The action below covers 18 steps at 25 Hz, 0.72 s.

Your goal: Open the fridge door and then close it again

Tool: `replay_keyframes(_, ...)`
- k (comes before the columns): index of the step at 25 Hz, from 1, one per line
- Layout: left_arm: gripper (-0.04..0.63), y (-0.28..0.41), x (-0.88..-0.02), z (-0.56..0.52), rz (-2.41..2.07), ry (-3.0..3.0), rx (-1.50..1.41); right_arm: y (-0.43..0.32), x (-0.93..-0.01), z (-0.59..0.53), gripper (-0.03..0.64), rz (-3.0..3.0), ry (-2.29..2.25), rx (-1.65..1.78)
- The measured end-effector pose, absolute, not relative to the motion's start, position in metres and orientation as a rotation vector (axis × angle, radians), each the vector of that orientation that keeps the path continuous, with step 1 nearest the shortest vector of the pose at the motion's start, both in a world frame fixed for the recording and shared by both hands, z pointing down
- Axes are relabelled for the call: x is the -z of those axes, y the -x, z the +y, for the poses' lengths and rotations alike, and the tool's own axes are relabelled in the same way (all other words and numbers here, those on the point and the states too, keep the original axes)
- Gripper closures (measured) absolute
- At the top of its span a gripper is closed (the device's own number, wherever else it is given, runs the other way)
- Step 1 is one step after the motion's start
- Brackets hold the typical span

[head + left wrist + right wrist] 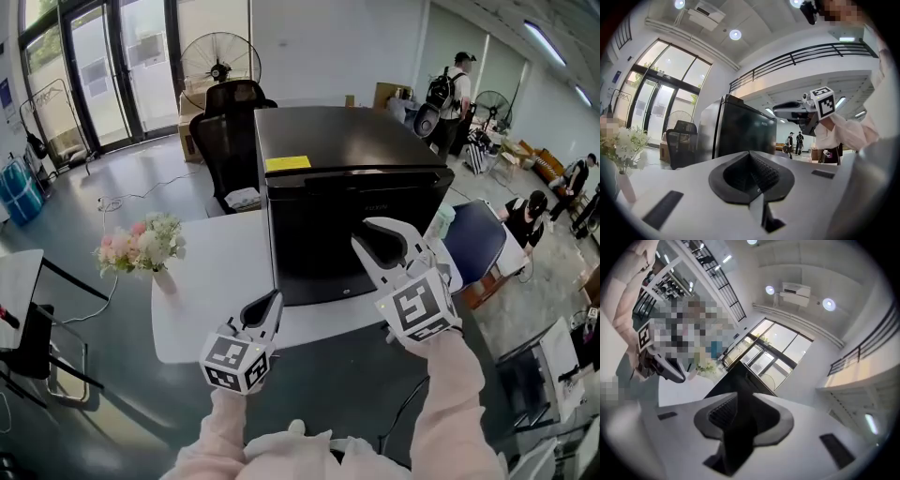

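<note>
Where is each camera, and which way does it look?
Head view: on the person's head, looking down at the fridge on the table; shows both sleeves, left tool, right tool.
Left gripper view: on the left tool, facing level at the fridge; shows its shut jaws, plus the right tool.
Right gripper view: on the right tool, tilted, facing the fridge; shows its open jaws, plus the left tool.
Shared: all three see the fridge and flowers.

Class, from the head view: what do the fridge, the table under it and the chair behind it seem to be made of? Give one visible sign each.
Fridge: probably painted metal or plastic, black, semi-gloss; its top shows a soft sheen.
Table: likely laminate, white, matte; flat, even, no grain.
Chair: seemingly mesh or fabric on plastic, black, dull.
</note>
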<state>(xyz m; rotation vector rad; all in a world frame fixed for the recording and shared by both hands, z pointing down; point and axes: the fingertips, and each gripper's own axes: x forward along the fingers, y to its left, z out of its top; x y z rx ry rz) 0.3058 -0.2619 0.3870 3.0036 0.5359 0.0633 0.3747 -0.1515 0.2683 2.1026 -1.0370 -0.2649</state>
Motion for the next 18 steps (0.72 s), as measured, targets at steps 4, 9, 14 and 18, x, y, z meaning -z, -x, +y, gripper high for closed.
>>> replay_keyframes(4,0.584,-0.307,-0.387,-0.251,0.565,-3.006,-0.071,-0.362,-0.277,-0.127,0.526,-1.088,-2.272,0.252)
replay_keyframes(9,0.584,-0.308,-0.386,-0.239,0.599,-3.006,-0.072,-0.354,-0.299,-0.100,0.577,-1.106,-2.432,0.195)
replay_keyframes(14,0.584,-0.310,-0.391,-0.224,0.628,-3.000,-0.080,-0.345,-0.318,-0.084,0.600,-1.161,-2.654,0.175)
replay_keyframes(18,0.584,-0.307,-0.396,-0.216,0.632,-2.989,-0.090,-0.330,-0.336,-0.080,0.606,-1.185,-2.785,0.144)
